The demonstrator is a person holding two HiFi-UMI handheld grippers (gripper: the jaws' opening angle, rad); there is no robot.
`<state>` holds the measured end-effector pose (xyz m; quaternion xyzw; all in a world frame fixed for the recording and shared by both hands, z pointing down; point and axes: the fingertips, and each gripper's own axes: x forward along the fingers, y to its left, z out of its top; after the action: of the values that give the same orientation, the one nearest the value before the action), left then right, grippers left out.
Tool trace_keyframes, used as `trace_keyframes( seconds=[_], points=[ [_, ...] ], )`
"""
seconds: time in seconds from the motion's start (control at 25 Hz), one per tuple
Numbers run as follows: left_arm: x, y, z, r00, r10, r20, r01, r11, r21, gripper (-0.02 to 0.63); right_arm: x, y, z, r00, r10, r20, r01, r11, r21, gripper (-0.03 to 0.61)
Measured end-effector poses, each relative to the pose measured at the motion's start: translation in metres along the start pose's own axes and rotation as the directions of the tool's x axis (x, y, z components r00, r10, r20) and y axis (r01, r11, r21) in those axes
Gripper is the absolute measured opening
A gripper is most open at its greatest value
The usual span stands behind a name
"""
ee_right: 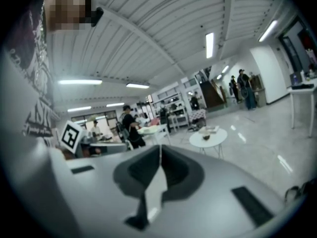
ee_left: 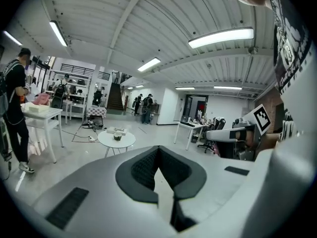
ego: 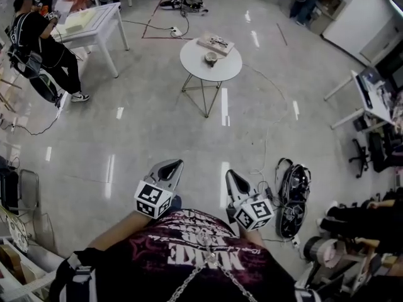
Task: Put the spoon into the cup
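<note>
Right gripper (ego: pixel 235 176) well apart from cup (ego: pixel 211 58)

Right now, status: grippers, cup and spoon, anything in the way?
Left gripper shut, empty; right gripper shut, empty. Small tan cup on round white table, well ahead; spoon too small to tell. Nothing standing on the grey floor between.

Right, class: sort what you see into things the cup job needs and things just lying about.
Job: cup; round table; tray holding a small dark item, possibly the spoon; left gripper and right gripper, both shut, empty.
Lying about: white desk; black bag.
</note>
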<state>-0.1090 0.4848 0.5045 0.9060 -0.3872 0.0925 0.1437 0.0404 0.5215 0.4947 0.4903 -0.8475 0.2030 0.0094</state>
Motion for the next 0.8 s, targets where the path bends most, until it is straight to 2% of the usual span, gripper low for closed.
trace_keyframes(
  seconds=[0.16, 0.32, 0.6, 0.8],
  points=[
    [0.034, 0.015, 0.022, 0.995, -0.094, 0.017, 0.093, 0.994, 0.058, 0.026, 0.038, -0.01, 0.02, 0.998, -0.056, 0.016, 0.056, 0.998, -0.002, 0.035],
    [0.058, 0.041, 0.036, 0.988, -0.152, 0.028, 0.148, 0.984, 0.095, 0.026, 0.081, -0.013, 0.036, 0.996, -0.084, 0.023, 0.084, 0.996, -0.027, 0.035],
    [0.085, 0.124, 0.045, 0.985, -0.17, 0.039, 0.17, 0.985, 0.018, 0.026, 0.152, -0.007, 0.05, 0.99, -0.139, -0.024, 0.138, 0.989, -0.061, 0.035],
    [0.088, 0.137, 0.032, 0.98, -0.197, 0.018, 0.197, 0.98, -0.008, 0.026, 0.173, 0.0, 0.045, 0.988, -0.144, -0.061, 0.14, 0.988, -0.065, 0.035]
  ],
)
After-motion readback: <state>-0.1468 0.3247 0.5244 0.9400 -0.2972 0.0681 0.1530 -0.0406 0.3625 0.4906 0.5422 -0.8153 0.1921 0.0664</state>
